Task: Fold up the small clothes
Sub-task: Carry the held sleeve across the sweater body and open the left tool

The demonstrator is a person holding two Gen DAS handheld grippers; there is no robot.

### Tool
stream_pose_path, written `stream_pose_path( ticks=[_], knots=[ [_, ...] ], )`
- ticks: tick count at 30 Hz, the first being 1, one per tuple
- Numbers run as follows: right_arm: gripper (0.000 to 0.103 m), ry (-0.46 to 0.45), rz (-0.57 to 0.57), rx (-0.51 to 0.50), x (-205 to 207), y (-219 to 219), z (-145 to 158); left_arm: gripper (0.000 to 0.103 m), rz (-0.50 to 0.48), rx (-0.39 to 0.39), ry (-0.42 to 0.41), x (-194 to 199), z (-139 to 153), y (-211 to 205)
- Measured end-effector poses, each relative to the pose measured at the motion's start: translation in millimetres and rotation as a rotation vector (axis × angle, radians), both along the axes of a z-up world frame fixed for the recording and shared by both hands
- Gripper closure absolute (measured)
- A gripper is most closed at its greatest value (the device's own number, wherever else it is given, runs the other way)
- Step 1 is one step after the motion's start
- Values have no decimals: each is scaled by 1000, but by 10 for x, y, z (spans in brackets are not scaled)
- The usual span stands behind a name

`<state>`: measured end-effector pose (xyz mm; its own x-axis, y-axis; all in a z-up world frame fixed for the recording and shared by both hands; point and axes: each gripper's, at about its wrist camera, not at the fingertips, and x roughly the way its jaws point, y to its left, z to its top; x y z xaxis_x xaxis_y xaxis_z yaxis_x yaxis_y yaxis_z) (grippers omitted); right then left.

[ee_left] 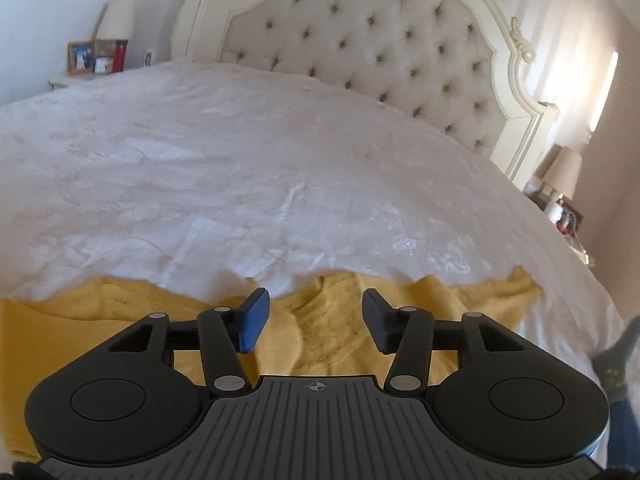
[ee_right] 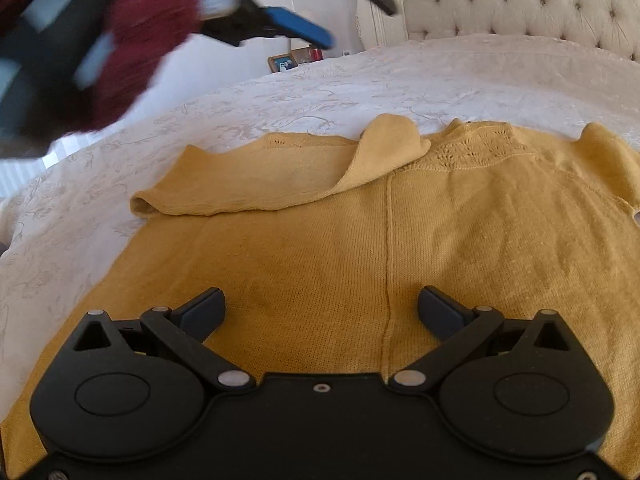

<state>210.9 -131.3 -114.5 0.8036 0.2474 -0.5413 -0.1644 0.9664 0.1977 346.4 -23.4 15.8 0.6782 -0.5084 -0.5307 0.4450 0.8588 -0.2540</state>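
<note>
A mustard-yellow knitted sweater (ee_right: 320,240) lies flat on the white bedspread (ee_right: 280,92), neck toward the headboard, its left sleeve (ee_right: 248,184) folded across the chest. My right gripper (ee_right: 320,316) is open and empty, low over the sweater's lower body. My left gripper (ee_left: 314,324) is open and empty above the sweater's (ee_left: 328,320) upper edge. It also shows blurred in the right wrist view (ee_right: 304,12), raised at the upper left, held by a hand in a dark red sleeve (ee_right: 132,52).
A tufted cream headboard (ee_left: 360,40) stands at the far end of the bed. A nightstand with picture frames (ee_left: 86,58) and a lamp is at the far left, another lamp (ee_left: 562,172) at the right. A dark sock (ee_left: 616,360) lies at the bed's right edge.
</note>
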Motion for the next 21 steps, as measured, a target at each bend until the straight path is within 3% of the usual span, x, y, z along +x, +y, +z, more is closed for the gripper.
stream_pose_path(
  ticks=[5, 9, 13, 21],
  knots=[
    [1, 5, 1, -8, 5, 10, -5, 49, 121, 114, -8, -209, -108, 332],
    [1, 11, 2, -14, 12, 12, -6, 49, 216, 207, 33, -409, -399, 683],
    [1, 16, 3, -26, 9, 29, -8, 49, 244, 301, 60, -540, -678, 896],
    [0, 39, 9, -81, 43, 96, -10, 48, 298, 262, 52, -445, -897, 1156]
  ],
)
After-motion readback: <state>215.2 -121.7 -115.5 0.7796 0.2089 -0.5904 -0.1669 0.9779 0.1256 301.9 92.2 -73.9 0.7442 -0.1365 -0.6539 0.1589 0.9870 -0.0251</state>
